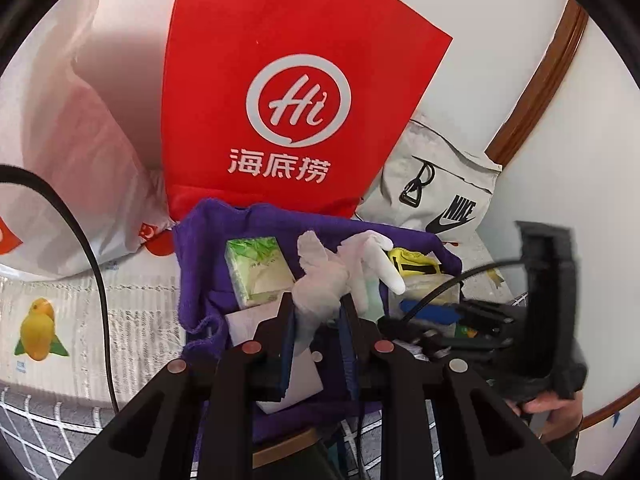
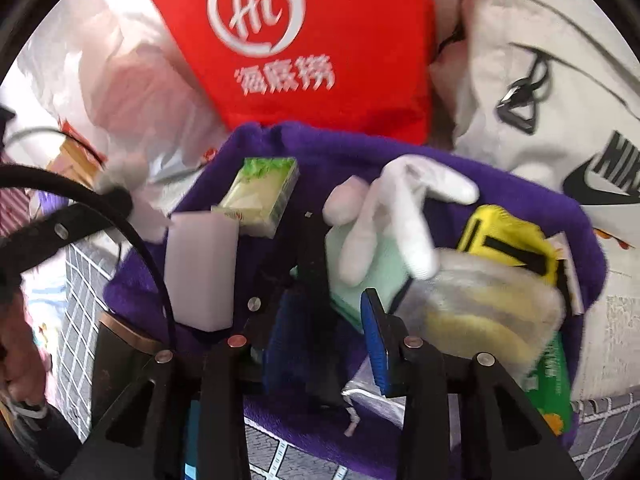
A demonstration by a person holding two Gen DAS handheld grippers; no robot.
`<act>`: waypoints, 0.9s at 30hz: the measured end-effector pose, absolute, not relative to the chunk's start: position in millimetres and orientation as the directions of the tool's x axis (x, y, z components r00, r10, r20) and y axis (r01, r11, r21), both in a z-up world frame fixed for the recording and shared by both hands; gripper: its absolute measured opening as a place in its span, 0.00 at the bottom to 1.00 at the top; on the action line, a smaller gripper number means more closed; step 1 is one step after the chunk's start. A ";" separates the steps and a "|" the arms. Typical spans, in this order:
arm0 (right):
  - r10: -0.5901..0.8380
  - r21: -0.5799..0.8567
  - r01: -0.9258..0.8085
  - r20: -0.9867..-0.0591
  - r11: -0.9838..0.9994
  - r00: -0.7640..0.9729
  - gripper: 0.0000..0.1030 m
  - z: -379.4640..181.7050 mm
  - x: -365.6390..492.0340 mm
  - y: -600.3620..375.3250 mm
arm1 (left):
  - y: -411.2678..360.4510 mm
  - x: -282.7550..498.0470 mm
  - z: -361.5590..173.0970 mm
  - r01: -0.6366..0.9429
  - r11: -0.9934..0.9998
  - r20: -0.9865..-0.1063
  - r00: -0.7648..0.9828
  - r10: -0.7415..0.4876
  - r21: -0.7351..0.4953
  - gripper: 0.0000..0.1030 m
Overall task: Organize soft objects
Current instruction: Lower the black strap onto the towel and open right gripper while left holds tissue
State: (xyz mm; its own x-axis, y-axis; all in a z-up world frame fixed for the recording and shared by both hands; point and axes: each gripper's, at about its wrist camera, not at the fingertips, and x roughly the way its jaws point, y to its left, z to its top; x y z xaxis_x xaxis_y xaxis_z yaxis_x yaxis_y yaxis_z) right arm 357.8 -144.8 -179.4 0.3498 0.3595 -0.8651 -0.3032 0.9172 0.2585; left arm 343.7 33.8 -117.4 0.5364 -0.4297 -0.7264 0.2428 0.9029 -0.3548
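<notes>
A purple cloth bin (image 1: pixel 200 264) (image 2: pixel 500 184) holds soft things: a green tissue pack (image 1: pixel 258 272) (image 2: pixel 264 196), a white sponge block (image 2: pixel 200 268), a mint cloth (image 2: pixel 368 276), a yellow item (image 2: pixel 508 240) and a bagged yellow sponge (image 2: pixel 488 312). My left gripper (image 1: pixel 316 312) is shut on a white glove (image 1: pixel 332 276) and holds it over the bin; the glove also shows in the right wrist view (image 2: pixel 392 220). My right gripper (image 2: pixel 336 320) is open over the bin, empty, beside the glove.
A red bag (image 1: pixel 296 92) (image 2: pixel 320 40) with a "Hi" logo stands behind the bin. A grey Nike bag (image 1: pixel 436 188) (image 2: pixel 560 112) lies at the right, a white plastic bag (image 1: pixel 88 152) at the left. A wood-trimmed wall (image 1: pixel 540 80) is behind.
</notes>
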 end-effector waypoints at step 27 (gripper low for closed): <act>0.294 0.217 -0.209 -0.825 0.953 0.483 0.53 -129.4 357.8 -217.8 | -11.0 348.9 -141.6 0.272 0.909 -0.782 0.468 -0.412 -0.316 0.19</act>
